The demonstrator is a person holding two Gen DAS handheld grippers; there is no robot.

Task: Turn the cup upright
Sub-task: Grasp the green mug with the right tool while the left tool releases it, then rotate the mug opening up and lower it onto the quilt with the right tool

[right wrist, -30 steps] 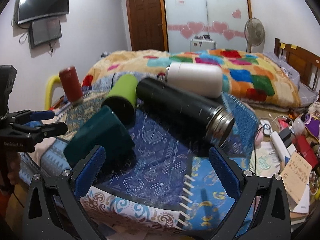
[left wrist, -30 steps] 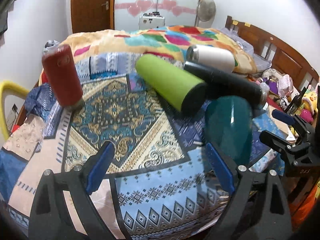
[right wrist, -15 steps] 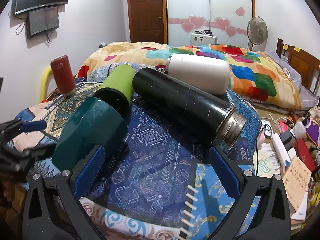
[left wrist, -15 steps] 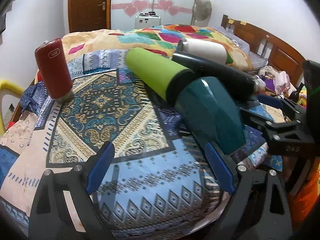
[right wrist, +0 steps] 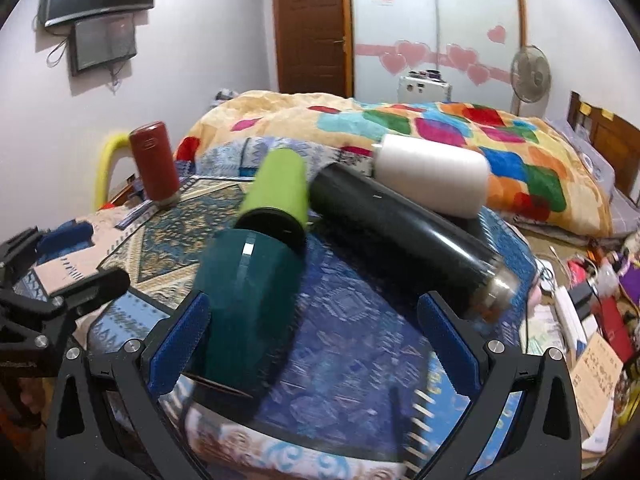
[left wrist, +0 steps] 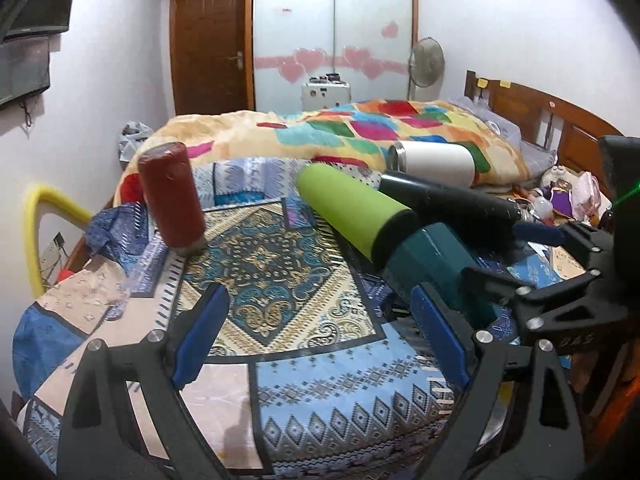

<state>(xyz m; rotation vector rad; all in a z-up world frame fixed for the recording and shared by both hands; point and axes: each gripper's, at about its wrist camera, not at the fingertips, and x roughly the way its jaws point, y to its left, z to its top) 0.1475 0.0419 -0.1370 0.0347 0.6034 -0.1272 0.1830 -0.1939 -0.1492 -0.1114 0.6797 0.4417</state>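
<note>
A dark teal cup [right wrist: 248, 292] lies on its side on the patterned cloth, its closed end against the mouth end of a lime-green bottle [right wrist: 280, 196]. My right gripper [right wrist: 316, 340] is open, its left finger [right wrist: 176, 340] right beside the cup, the cup partly between the jaws. In the left wrist view the teal cup [left wrist: 436, 268] lies just beyond my right fingertip. My left gripper [left wrist: 320, 340] is open and empty over the cloth. The right gripper's body [left wrist: 560, 300] shows at that view's right edge.
A red flask [left wrist: 172, 196] stands upright at the left. A black flask [right wrist: 404, 240] and a white bottle [right wrist: 432, 176] lie on their sides behind the cup. A bed with a colourful blanket [right wrist: 400, 124] lies beyond. Clutter [right wrist: 592, 312] sits at the right.
Both grippers have moved in closer and lower around the teal cup. The right gripper's left finger now sits beside the cup. The cup lies as before.
</note>
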